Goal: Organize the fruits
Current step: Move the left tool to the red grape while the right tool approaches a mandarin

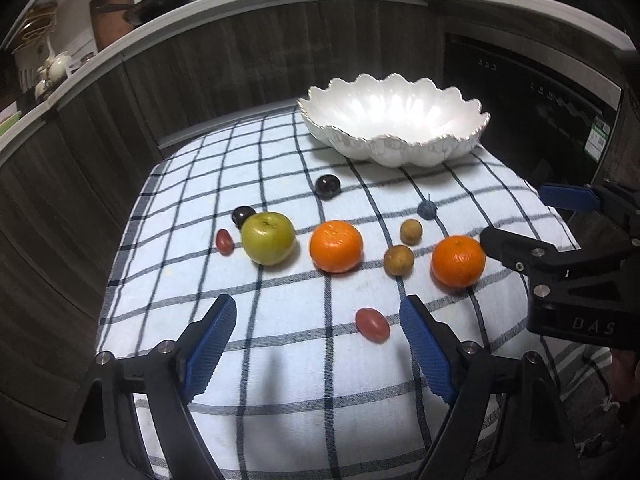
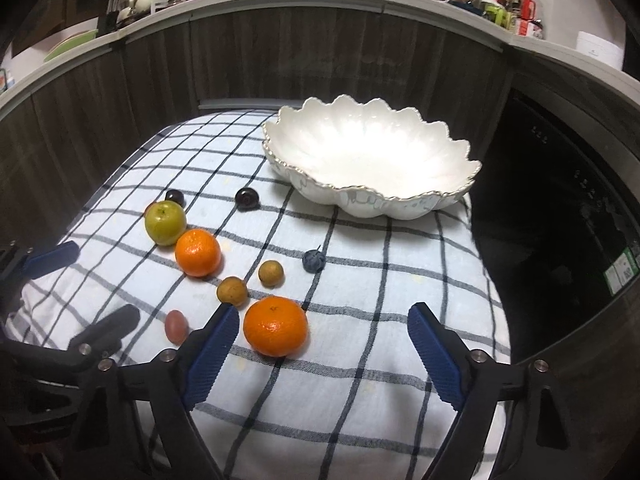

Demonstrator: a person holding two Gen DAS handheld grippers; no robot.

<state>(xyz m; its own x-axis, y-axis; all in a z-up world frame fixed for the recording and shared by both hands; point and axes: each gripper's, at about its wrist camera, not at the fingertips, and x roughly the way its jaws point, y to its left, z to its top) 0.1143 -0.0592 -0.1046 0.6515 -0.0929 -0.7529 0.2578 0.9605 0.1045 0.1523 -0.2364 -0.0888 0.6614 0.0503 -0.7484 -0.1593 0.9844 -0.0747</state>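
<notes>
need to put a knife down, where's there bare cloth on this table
Bare checked cloth lies in front of the near orange, and left of the white bowl at the far edge. The middle is crowded: green apple, second orange, small fruits.

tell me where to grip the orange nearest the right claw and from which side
Grip that orange across its widest middle, coming from above and the near side. It sits free on the cloth, stem dimple up, just inside the open right claw, with a small brown fruit close behind.
</notes>
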